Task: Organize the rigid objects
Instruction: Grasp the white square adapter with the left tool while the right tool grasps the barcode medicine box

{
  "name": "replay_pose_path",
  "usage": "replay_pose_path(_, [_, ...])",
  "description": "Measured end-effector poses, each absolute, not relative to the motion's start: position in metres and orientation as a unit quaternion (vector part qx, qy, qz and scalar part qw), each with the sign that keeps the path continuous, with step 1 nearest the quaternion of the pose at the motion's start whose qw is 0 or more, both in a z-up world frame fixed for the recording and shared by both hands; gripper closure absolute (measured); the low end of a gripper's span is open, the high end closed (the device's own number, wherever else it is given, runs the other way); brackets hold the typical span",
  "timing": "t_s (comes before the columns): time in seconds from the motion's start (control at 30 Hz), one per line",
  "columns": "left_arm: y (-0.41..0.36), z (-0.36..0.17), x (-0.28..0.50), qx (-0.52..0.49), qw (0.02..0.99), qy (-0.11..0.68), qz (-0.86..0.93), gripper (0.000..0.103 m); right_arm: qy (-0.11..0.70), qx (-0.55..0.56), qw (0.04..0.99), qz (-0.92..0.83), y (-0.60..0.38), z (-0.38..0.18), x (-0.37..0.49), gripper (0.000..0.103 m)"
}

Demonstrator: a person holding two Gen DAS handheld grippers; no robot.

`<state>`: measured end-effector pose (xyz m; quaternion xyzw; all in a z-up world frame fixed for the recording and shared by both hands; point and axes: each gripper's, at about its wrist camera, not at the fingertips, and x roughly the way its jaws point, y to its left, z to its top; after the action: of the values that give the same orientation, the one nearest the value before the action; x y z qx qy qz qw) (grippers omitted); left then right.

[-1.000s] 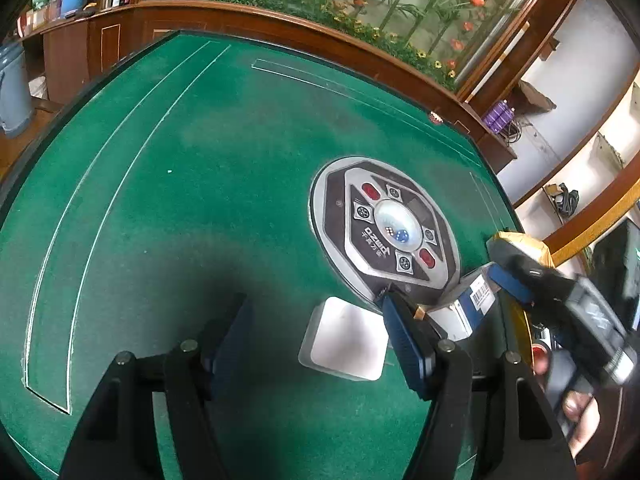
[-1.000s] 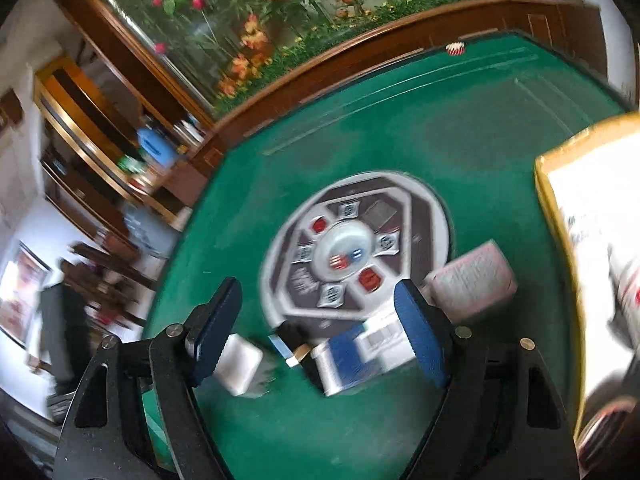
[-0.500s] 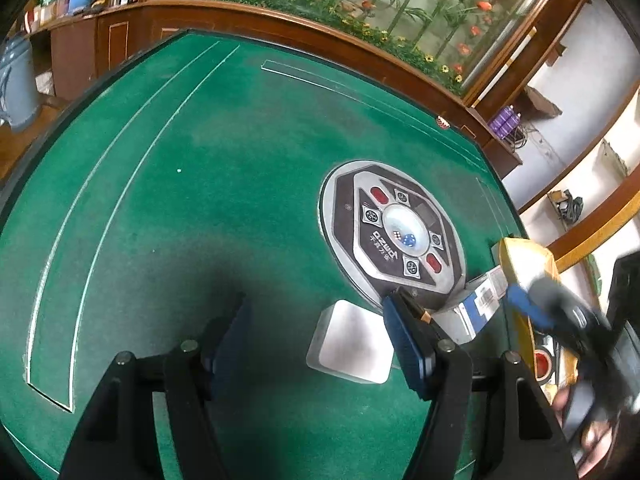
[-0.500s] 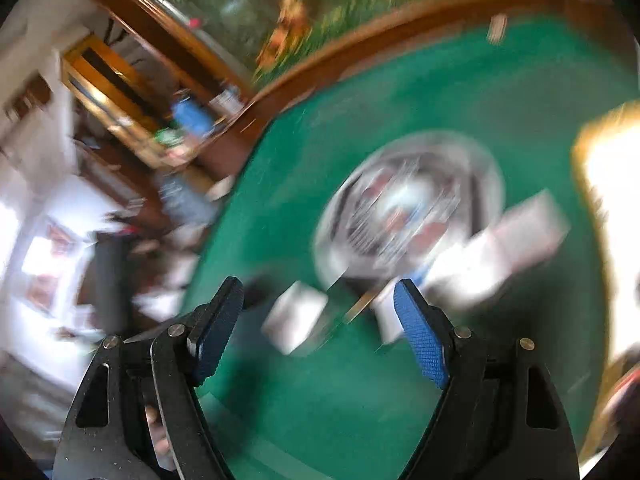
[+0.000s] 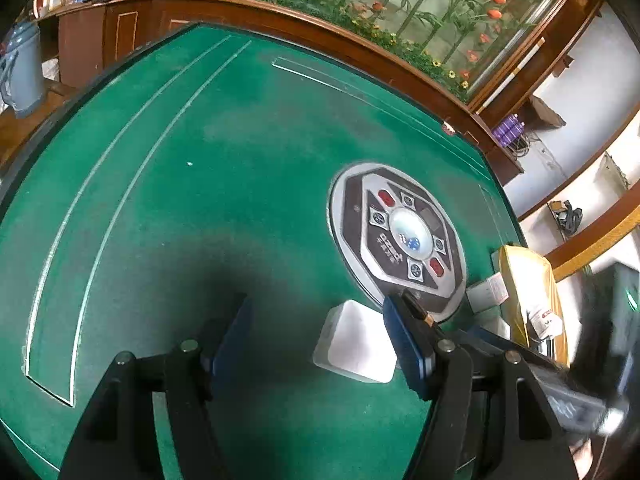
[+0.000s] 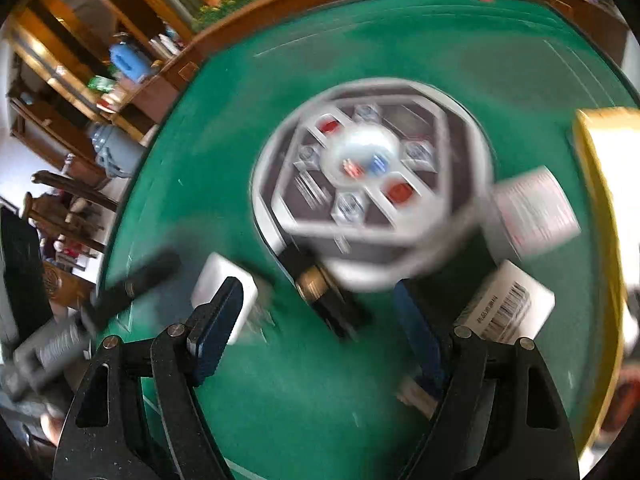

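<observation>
In the left wrist view my left gripper (image 5: pixel 318 340) stands open low over the green felt. A flat white box (image 5: pixel 354 344) lies just inside its right finger, untouched. A black tube with a gold band (image 5: pixel 416 308) shows behind that finger. In the blurred right wrist view my right gripper (image 6: pixel 318 336) is open, and the black tube (image 6: pixel 328 300) lies on the felt between its fingers. The white box (image 6: pixel 224 284) sits behind its left finger. A white box with a barcode (image 6: pixel 504 308) lies beyond its right finger, and a pale printed box (image 6: pixel 536 208) lies farther back.
The table's round control panel (image 5: pixel 400 236) with its dice dome is set in the felt just beyond the objects. A yellow-rimmed container (image 5: pixel 528 292) stands at the right edge. A wooden rail and planter border the far side. Bare felt (image 5: pixel 180 200) stretches to the left.
The right gripper has drawn back from over the barcode box toward the lower right of the left wrist view, and its own view has swung. The left gripper has stayed in place.
</observation>
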<state>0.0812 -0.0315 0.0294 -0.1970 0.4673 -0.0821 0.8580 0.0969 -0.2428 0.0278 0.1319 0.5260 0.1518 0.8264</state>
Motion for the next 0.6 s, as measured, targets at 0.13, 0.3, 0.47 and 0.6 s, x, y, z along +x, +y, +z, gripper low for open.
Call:
replay_pose_path(0.13, [-0.042, 0.029, 0.081, -0.172, 0.857, 0.478, -0.091, 0.035, 0.416, 0.119, 0.893, 0.121, -0.262, 0.061, 0.067, 0.023])
replay_pose_path(0.3, [-0.067, 0.026, 0.079, -0.098, 0.863, 0.488, -0.089, 0.024, 0.395, 0.135, 0.906, 0.075, -0.282, 0.055, 0.061, 0.023])
replay_pose_path(0.47, [-0.090, 0.021, 0.075, -0.006, 0.878, 0.474, -0.062, 0.024, 0.440, 0.119, 0.888, 0.060, -0.289, 0.036, 0.069, 0.023])
replay_pose_path(0.6, [-0.079, 0.017, 0.079, -0.038, 0.875, 0.478, -0.073, 0.024, 0.443, 0.080, 0.893, 0.027, -0.291, 0.032, 0.064, 0.024])
